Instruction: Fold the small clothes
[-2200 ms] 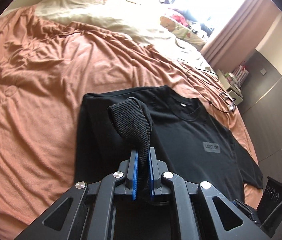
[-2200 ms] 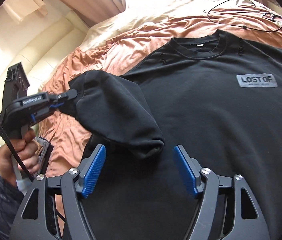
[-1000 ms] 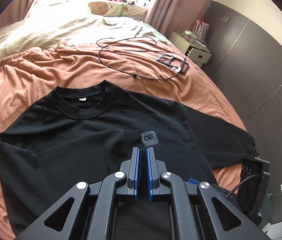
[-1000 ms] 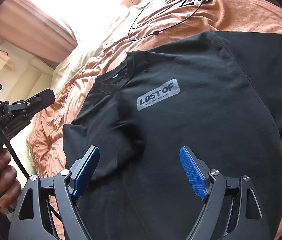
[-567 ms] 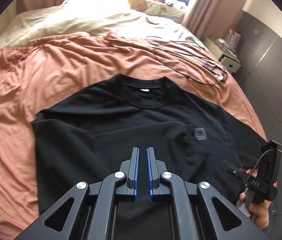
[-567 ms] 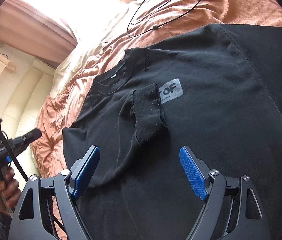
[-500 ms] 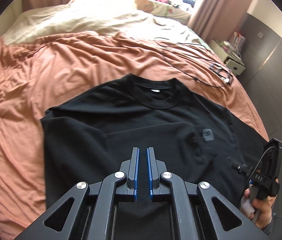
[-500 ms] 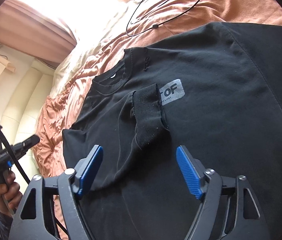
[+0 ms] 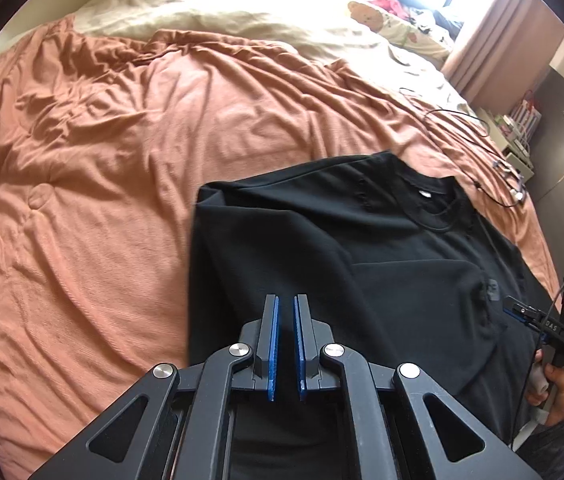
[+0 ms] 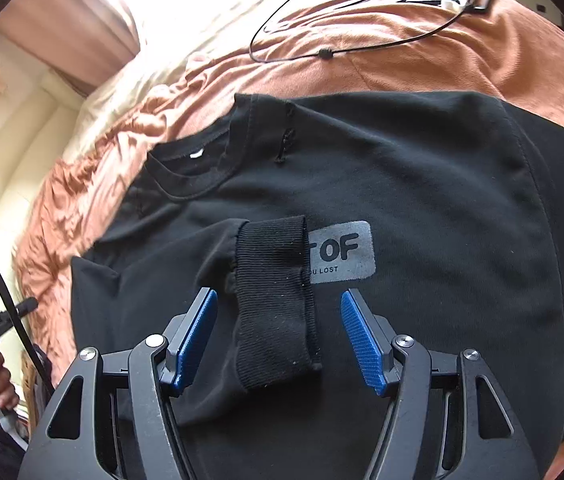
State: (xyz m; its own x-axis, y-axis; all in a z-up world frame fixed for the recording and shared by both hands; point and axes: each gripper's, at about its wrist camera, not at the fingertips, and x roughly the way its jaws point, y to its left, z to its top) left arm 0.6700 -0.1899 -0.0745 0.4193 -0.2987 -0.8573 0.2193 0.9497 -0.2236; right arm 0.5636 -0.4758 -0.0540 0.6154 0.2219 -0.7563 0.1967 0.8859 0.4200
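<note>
Black sweatshirt (image 10: 421,184) is lying flat, chest up, on the orange bedspread (image 9: 94,152), collar pointing toward the far side of the bed. One sleeve is lying folded across the chest; its ribbed cuff (image 10: 274,300) is sitting directly ahead of the right gripper (image 10: 278,336), lined up between the released jaws, long axis running along the fingers, overlapping the grey logo patch (image 10: 341,252). Left gripper (image 9: 285,344) is hovering over the sweatshirt's side edge, jaws nearly closed, holding nothing. Right gripper is nearer the cuff. The other sleeve is looking unfolded, judging by the fabric running off to the right.
</note>
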